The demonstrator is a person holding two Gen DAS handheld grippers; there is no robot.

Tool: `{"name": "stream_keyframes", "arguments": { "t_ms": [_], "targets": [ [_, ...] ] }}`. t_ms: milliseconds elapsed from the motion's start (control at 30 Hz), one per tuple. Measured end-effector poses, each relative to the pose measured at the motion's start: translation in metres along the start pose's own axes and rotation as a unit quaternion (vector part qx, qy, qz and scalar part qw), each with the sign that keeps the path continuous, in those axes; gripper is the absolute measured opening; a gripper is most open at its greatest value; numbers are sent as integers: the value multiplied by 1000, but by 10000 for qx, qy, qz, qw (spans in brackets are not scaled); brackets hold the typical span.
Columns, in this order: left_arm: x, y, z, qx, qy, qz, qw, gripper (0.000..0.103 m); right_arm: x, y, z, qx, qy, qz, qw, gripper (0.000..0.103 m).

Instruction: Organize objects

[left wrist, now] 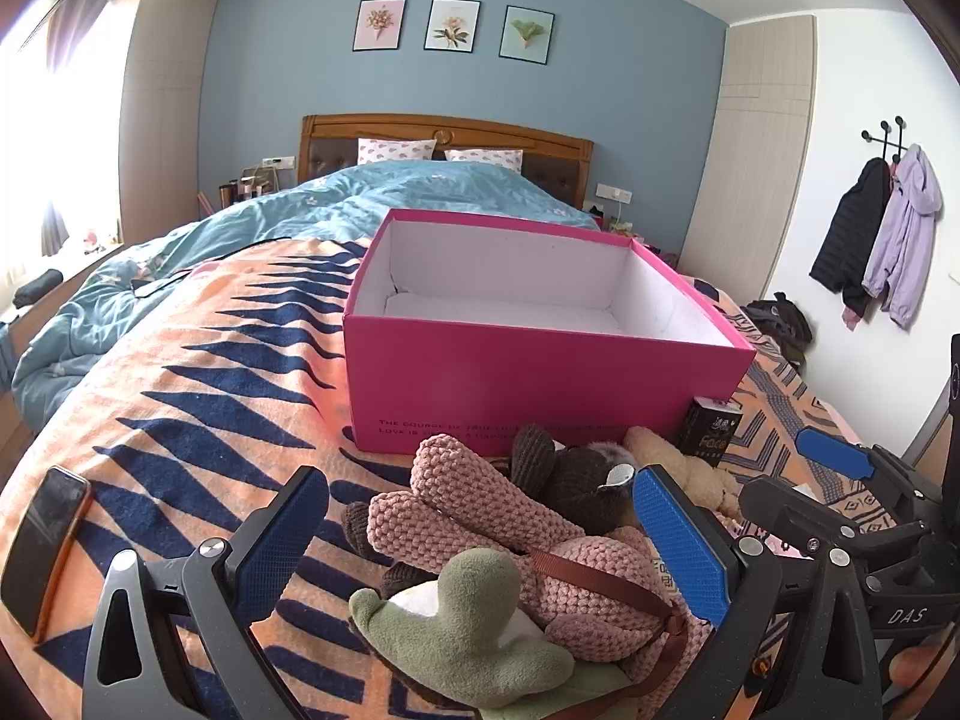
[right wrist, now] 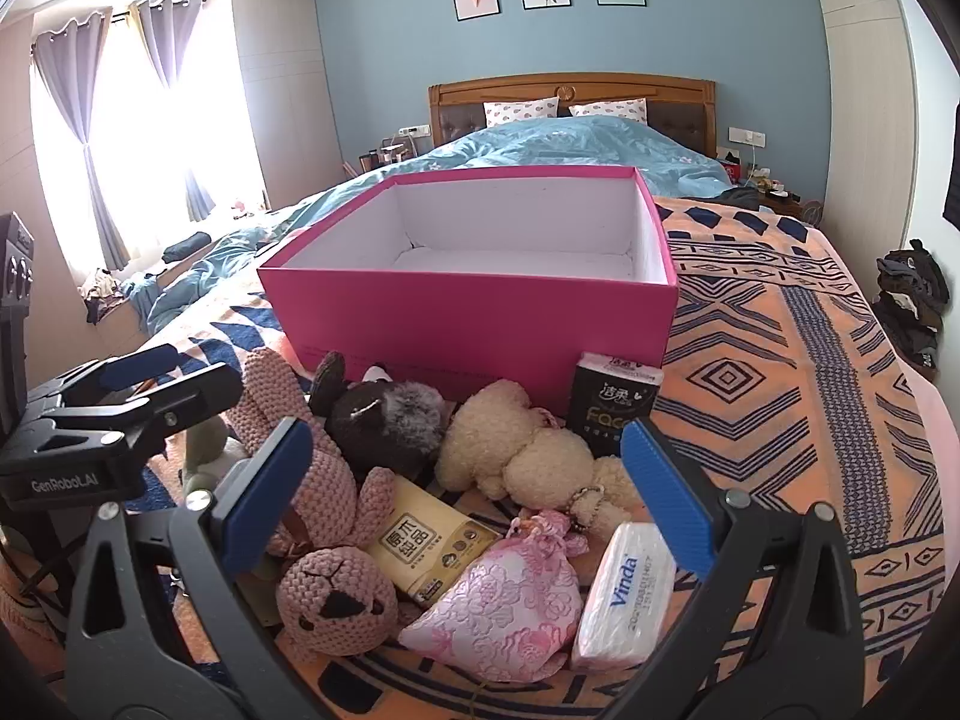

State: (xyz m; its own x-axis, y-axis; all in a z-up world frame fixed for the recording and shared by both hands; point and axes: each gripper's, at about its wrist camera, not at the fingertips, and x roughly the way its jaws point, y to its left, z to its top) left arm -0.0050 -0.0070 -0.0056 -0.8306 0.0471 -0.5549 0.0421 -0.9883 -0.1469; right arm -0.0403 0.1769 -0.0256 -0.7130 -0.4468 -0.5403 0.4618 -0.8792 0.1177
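**Right wrist view: both tools wide open over the pile, box waiting empty**

The pink box (right wrist: 474, 324) stands open-topped on the bed (right wrist: 780, 360) at twelve o'clock of the clutter, probably set there as the bin. The right tool (right wrist: 468, 480) gapes fully, gripping nothing, framing the cream plush (right wrist: 516, 450), yellow tissue pack (right wrist: 429, 546), pink pouch (right wrist: 504, 612) and Vinda pack (right wrist: 624, 594). The left tool (left wrist: 480, 546), equally spread and empty, straddles the knitted pink rabbit (left wrist: 498, 516) and green plush (left wrist: 462, 630). A phone (left wrist: 45, 546) lies apart at nine o'clock.
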Motion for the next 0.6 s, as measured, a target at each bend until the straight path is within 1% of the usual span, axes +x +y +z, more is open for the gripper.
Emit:
{"name": "stream_keyframes", "arguments": {
  "t_ms": [600],
  "targets": [
    [1, 2, 0, -30, 14, -4, 10000, 103, 1, -1, 0, 12, 25, 102, 9999, 103]
  ]
}}
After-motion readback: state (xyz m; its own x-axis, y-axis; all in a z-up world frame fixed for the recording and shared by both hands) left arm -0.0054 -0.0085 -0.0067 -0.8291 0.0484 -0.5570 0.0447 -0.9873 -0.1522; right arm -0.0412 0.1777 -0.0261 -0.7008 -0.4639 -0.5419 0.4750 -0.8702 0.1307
